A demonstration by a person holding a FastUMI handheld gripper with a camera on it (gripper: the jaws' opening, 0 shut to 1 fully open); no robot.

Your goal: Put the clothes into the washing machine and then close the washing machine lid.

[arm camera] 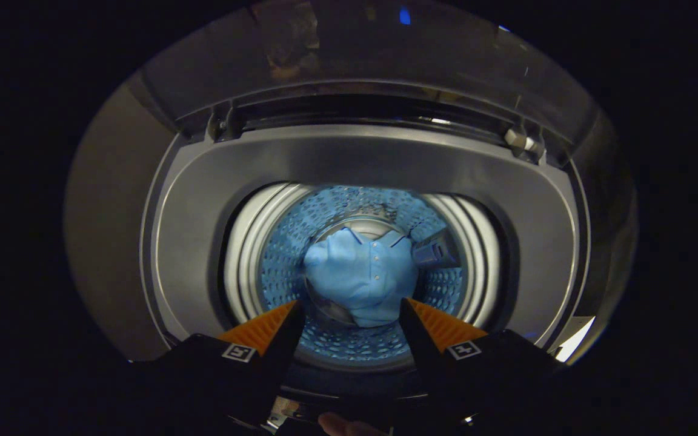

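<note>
I look straight down into a top-loading washing machine (203, 200). A light blue buttoned shirt (361, 275) lies crumpled at the bottom of the perforated drum (282, 260). My gripper (349, 306) hangs above the drum mouth, open, with nothing between its fingers; the shirt shows far below, in the gap between them. The raised lid (385, 54) stands beyond the opening, dark and glossy.
A grey plastic rim (525, 200) rings the drum mouth. Lid hinges (521, 140) sit at the back corners. A small dark part (437, 251) juts from the drum wall beside the shirt. A fingertip (343, 424) shows beneath the gripper.
</note>
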